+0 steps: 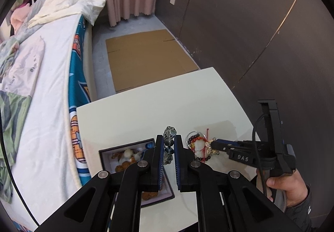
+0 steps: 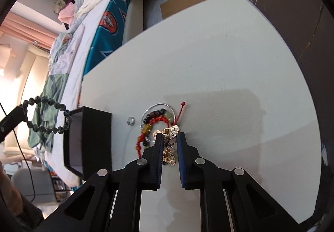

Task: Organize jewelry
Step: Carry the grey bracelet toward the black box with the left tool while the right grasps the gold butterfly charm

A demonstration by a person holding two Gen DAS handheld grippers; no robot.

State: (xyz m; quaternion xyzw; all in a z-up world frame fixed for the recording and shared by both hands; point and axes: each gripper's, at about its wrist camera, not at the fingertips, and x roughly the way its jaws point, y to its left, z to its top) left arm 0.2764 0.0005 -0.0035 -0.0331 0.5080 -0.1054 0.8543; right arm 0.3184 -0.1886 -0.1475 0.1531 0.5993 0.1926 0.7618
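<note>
My left gripper (image 1: 167, 144) is shut on a dark grey beaded bracelet (image 1: 169, 144) and holds it above the table beside a black jewelry box (image 1: 125, 158) that holds several orange and white pieces. The bracelet (image 2: 44, 115) hangs as a loop over the box (image 2: 89, 142) in the right wrist view. My right gripper (image 2: 170, 144) is shut on a gold butterfly piece (image 2: 170, 140) at the edge of a pile of red and dark beaded bracelets (image 2: 155, 123) on the white table (image 2: 229, 77). The right gripper (image 1: 215, 145) also shows in the left wrist view.
A small silver ring (image 2: 131, 120) lies on the table between the box and the pile. A bed (image 1: 46, 89) runs along the table's left side. Flat cardboard (image 1: 146, 58) lies on the floor beyond the table. A dark wall (image 1: 250, 23) stands to the right.
</note>
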